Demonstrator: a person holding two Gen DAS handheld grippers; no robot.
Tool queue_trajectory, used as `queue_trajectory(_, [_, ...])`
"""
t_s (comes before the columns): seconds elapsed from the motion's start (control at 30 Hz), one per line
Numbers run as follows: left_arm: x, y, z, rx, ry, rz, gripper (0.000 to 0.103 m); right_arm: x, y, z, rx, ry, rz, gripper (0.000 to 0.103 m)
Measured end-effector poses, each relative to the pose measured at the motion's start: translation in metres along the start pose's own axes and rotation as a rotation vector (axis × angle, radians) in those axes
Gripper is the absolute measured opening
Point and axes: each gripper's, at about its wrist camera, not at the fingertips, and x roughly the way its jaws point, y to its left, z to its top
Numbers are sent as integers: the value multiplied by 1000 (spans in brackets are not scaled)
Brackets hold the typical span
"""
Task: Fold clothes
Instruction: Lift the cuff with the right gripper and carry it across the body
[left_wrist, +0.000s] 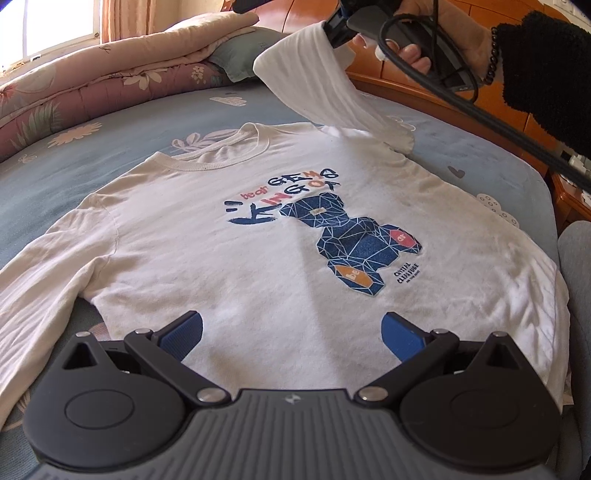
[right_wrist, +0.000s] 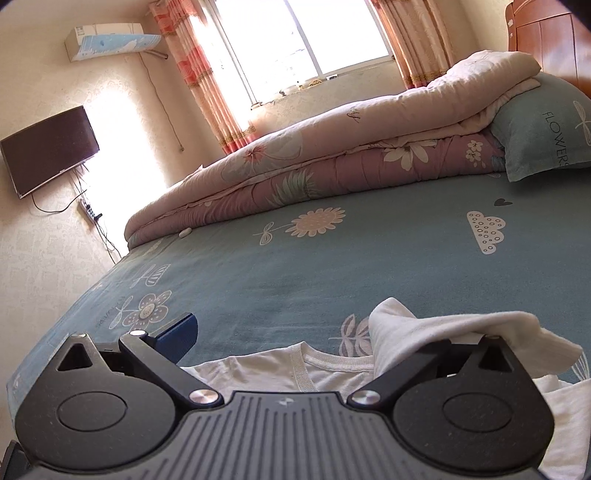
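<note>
Sweatshirt (left_wrist: 236, 266), one only, white long-sleeve, lies face-up and flat on the blue bedsheet (left_wrist: 110, 173), long axis running from the hem nearest the left gripper (left_wrist: 291, 334) to the ribbed collar (left_wrist: 221, 162) pointing away toward the folded quilt (left_wrist: 92, 85). Print in the chest centre: one blue faceted bear (left_wrist: 351, 240), text "bear GEMS", "KING OF", orange patches reading "be" and "ar", small text beside the bear starting "CENTRAL", rest too small to read. Two sleeves: one lies flat, stretched out left of the body; the other sleeve (left_wrist: 317, 85) is lifted off the sheet, right of the collar, its cuff end at the right gripper (left_wrist: 338, 31). In the left wrist view that gripper's dark tips look closed over the cloth; in the right wrist view the fingers stand apart, one blue pad (right_wrist: 179, 336) bare, the other covered by draped white sleeve cloth (right_wrist: 454, 332), so whether it really pinches cannot be told. A hand (left_wrist: 424, 37) in a black fuzzy sleeve holds it, one black cable trailing. Left gripper hovers over the hem, fingers wide apart, two blue pads showing, nothing between them. Beyond the collar: one teal pillow (right_wrist: 546, 129) printed "FLOWERS". On the wall beyond the quilt: one TV (right_wrist: 48, 151), one air conditioner (right_wrist: 110, 38).
</note>
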Motion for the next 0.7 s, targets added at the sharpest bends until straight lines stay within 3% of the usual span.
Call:
queue_trajectory(0.23, [-5, 12, 0, -40, -10, 29, 102, 35, 21, -16, -114, 180, -31, 103])
queue_trajectory(0.7, [-1, 23, -5, -64, 13, 51, 102, 84, 60, -61, -275, 180, -213, 103])
